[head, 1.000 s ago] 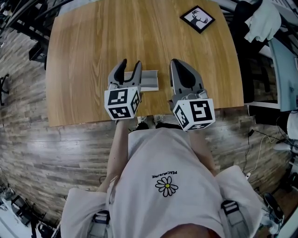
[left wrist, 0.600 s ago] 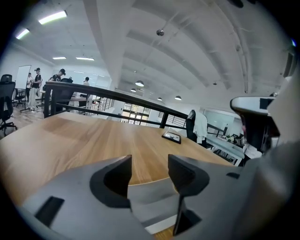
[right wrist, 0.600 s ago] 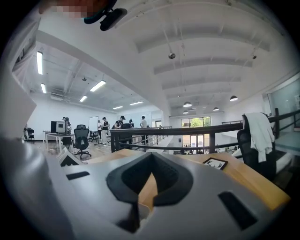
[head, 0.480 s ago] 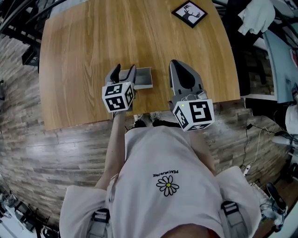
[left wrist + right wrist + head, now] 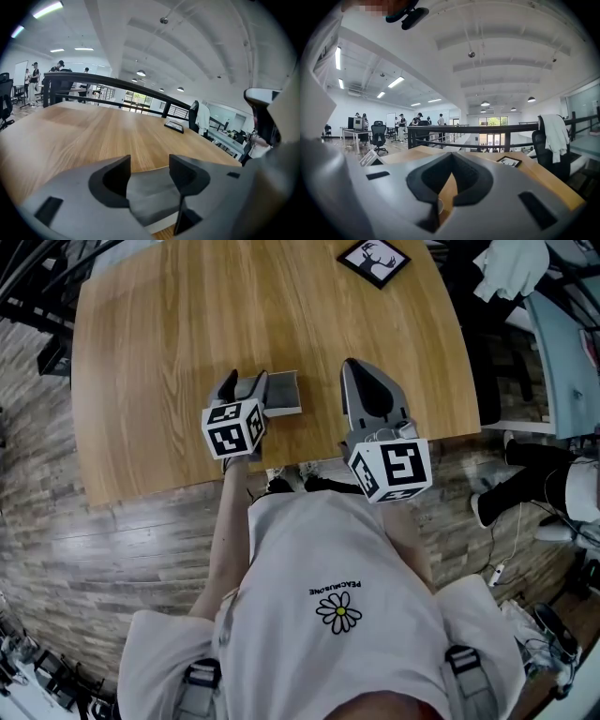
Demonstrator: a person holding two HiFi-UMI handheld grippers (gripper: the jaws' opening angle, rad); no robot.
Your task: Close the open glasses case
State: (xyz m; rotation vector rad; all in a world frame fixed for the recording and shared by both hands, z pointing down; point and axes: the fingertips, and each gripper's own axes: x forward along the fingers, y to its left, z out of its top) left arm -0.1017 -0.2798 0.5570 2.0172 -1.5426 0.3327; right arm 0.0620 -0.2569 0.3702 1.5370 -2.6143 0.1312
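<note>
The grey glasses case (image 5: pixel 284 394) lies on the wooden table (image 5: pixel 159 343) near its front edge. My left gripper (image 5: pixel 246 382) is low over the table at the case's left end, and its jaws are opening. In the left gripper view the case (image 5: pixel 152 199) lies low between the two dark fingers (image 5: pixel 112 180), and no pad visibly presses on it, so my left gripper (image 5: pixel 150 168) reads as open. To the right of the case my right gripper (image 5: pixel 359 371) hovers with its jaws shut on nothing. In the right gripper view my right gripper (image 5: pixel 451 157) has its tips together.
A black-framed deer picture (image 5: pixel 373 261) lies at the table's far right corner and also shows as a frame (image 5: pixel 174 125) in the left gripper view. The table's front edge (image 5: pixel 281 470) runs just under both grippers. White cloth hangs on a chair (image 5: pixel 511 263) to the right.
My left gripper has sunk toward the table and come down at the case's left end. The right gripper has hardly moved.
</note>
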